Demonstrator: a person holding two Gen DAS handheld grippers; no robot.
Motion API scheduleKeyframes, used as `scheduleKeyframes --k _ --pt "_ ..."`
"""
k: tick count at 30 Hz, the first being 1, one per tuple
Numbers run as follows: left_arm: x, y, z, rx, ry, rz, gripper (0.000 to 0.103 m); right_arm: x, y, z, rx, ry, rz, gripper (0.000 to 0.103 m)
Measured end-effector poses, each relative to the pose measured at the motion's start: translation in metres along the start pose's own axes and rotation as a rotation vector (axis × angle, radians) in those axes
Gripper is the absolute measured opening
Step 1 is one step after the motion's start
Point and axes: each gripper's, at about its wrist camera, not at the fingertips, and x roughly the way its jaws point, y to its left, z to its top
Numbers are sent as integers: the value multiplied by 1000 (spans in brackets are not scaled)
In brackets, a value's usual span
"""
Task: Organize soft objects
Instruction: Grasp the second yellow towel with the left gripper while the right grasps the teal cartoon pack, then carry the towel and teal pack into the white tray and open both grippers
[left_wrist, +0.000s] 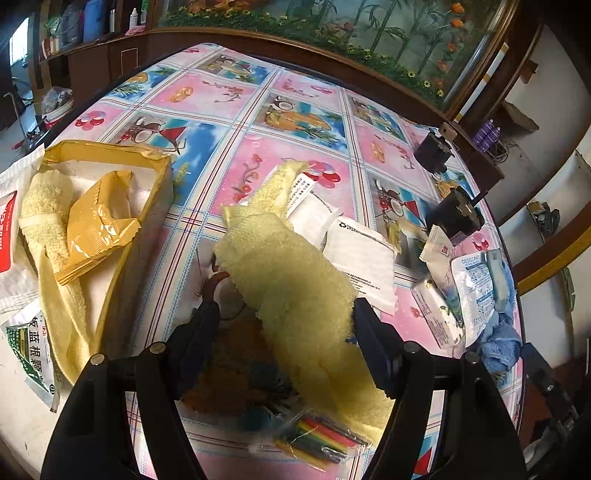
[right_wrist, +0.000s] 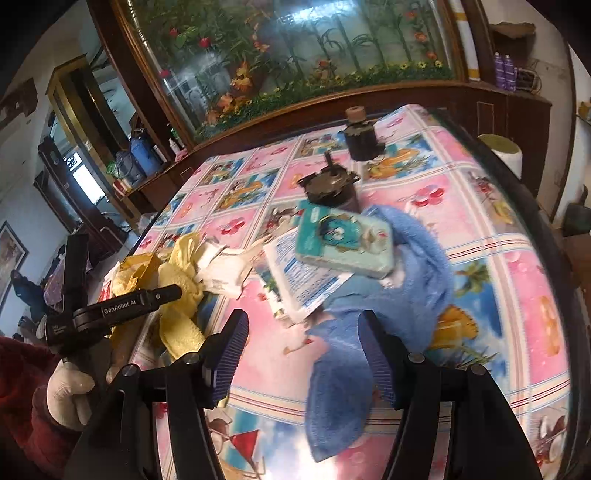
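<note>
Looking first at the soft things, we see a yellow towel lying crumpled across the middle of the table, its near end passing between the spread fingers of the left gripper, which stand wide apart and clamp nothing. A second yellow towel lies folded in the open cardboard box at the left, with a crinkled yellow packet resting on it. Over on the right side a blue towel is bunched up on the flowered cloth, one flap of it running down between the fingers of the right gripper, whose jaws are also wide and not closed on it. On top of the blue towel sits a pale green pack, leaning on a white desiccant sachet. Beyond these stand two dark cylindrical motors, one upright and farther back. White paper sachets lie just beside the middle towel, and a bundle of coloured sticks in clear wrap lies near the left gripper. A gloved hand grips the left tool's handle.
</note>
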Motion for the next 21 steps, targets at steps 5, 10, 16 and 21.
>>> scheduleKeyframes --k 5,10,16,21 --pt "19 -11 1 11 79 -31 74 0 -25 20 52 -10 -29 67" --pt "22 -20 1 33 76 -29 76 16 -31 37 63 1 -29 74" --pt "25 -25 3 58 69 -30 82 56 -32 59 83 73 -41 82" --pt "27 -31 0 108 50 -5 82 78 -27 64 87 114 -54 83"
